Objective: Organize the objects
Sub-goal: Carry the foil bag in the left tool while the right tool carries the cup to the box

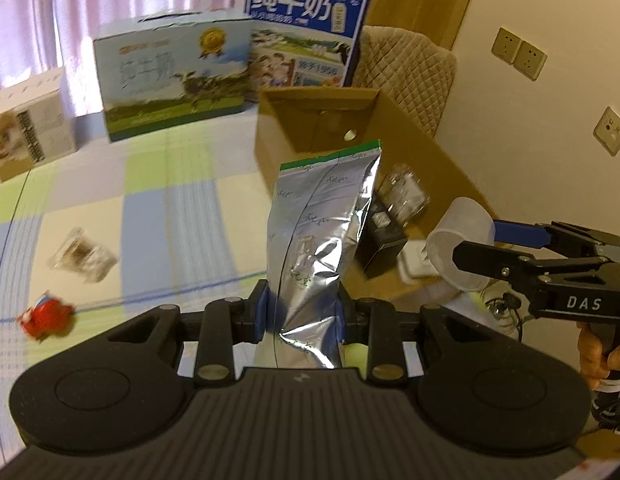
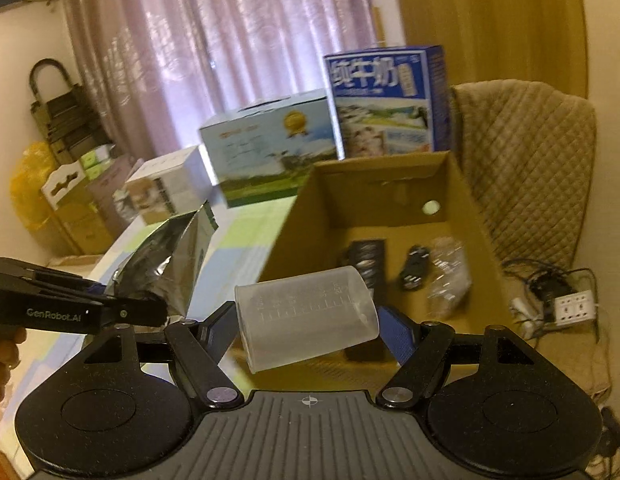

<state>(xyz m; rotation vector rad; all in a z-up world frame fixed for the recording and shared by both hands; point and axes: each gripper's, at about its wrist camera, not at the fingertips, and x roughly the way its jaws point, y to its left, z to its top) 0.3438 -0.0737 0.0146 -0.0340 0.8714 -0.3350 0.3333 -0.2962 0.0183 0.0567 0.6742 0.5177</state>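
From the left wrist view, the left gripper (image 1: 302,312) is closed on a silver foil bag (image 1: 322,248) held upright above a bed sheet (image 1: 150,208) checked in green, blue and white. A clear packet (image 1: 83,256) and a red toy (image 1: 44,316) lie on the sheet; milk cartons (image 1: 172,72) stand before pink curtains (image 1: 50,12). From the right wrist view, the right gripper (image 2: 310,326) grips a clear measuring cup (image 2: 306,316) sideways, just in front of an open cardboard box (image 2: 390,184) containing small dark items. A quilted chair (image 2: 526,168) stands beside the box.
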